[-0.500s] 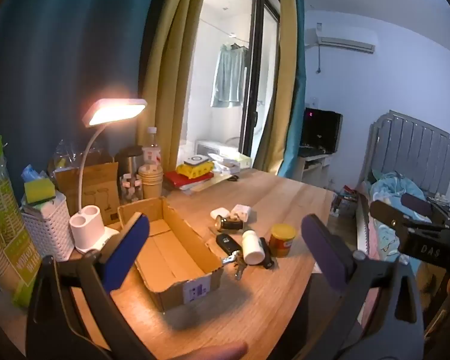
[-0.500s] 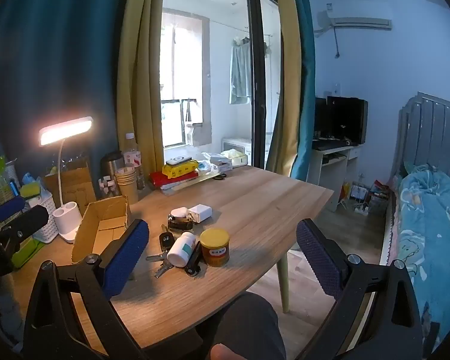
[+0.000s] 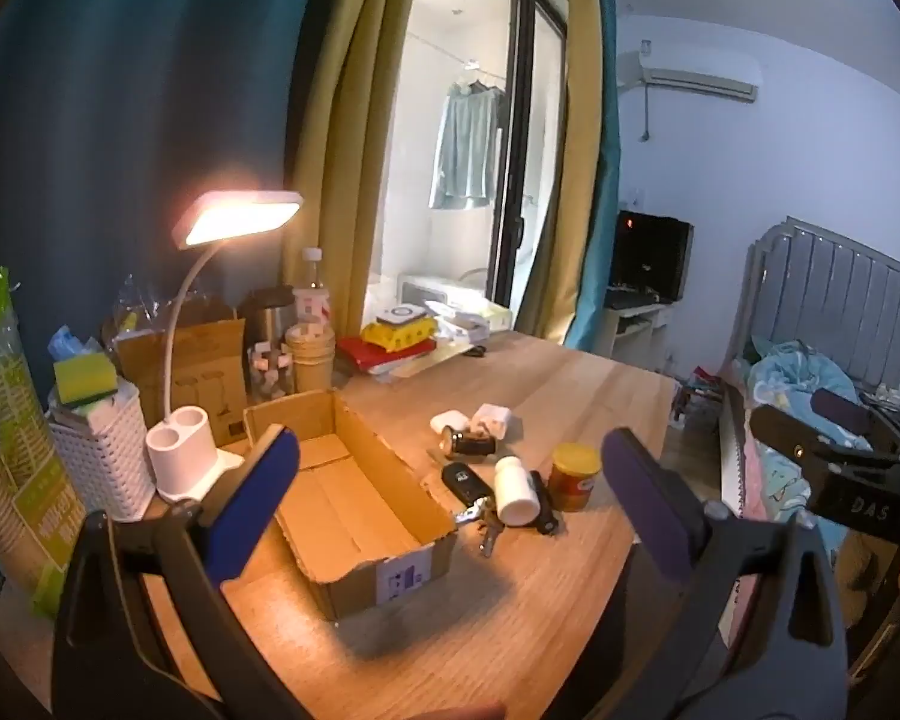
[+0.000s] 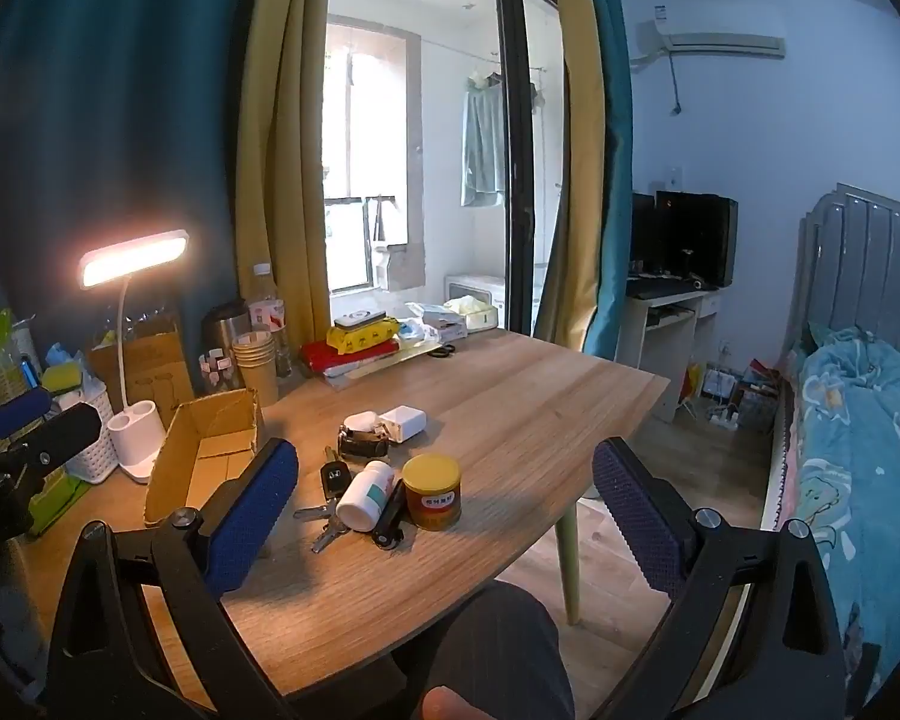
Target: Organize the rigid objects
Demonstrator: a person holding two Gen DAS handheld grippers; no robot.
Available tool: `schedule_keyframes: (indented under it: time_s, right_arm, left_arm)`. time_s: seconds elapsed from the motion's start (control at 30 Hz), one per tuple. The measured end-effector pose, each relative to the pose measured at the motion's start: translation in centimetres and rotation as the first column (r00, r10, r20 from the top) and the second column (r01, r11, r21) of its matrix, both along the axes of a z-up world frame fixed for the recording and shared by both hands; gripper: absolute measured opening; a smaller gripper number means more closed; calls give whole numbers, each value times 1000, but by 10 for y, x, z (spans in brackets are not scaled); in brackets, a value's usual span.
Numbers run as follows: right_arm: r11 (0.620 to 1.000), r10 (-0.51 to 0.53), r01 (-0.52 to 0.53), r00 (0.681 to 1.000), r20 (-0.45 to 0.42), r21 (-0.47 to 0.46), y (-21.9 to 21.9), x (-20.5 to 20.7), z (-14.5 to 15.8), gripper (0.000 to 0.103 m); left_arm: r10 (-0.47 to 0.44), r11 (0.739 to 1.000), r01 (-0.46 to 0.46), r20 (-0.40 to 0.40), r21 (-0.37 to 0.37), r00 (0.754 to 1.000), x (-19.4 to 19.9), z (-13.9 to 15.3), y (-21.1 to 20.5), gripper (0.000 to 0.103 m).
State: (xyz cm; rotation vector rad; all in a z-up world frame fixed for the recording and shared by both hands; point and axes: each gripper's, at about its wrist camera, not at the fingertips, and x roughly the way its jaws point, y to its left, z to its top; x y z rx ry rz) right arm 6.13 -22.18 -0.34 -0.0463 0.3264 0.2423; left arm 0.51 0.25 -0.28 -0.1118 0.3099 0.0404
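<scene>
With both tools wide open and empty, the left tool (image 3: 450, 480) and the right tool (image 4: 444, 483), best to reach slowly for the white bottle (image 4: 366, 495) lying beside the yellow jar (image 4: 432, 492) on the bench (image 4: 510, 408), then drop it gently into the empty box (image 3: 342, 480) just left.

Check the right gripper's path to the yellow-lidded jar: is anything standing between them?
Nothing visible does. The right gripper is open with nothing between its fingers, and the yellow-lidded jar stands at the near right edge of the cluster. The white bottle and black fob lie to its left.
</scene>
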Motion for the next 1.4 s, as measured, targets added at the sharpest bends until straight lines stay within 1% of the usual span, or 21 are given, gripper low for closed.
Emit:
schedule_keyframes:
  time_s: [0.17,0.23,0.5,1.0,1.4]
  right_arm:
    - [1000,4,-4,1000,0,-2,0,-1,0,100]
    - [1000,7,-7,1000,-1,-3,1,-1,-4,100]
    - [1000,11,-11,1000,-2,-5,2,-4,-1,100]
    - [1000,24,-24,1000,-13,-6,3,-5,-5,100]
    - [1000,27,-27,1000,-16,-6,7,-6,-4,100]
  left_arm:
    - [3,1000,-3,-12,8,1000,2,-2,-1,101]
    - [4,1000,-4,-11,7,1000,1,-3,-2,101]
    - [2,1000,-2,-25,-8,1000,3,-4,2,101]
    - [4,1000,-4,-25,-8,1000,4,-3,2,101]
    - [3,1000,-3,-43,-5,999,4,-5,-1,101]
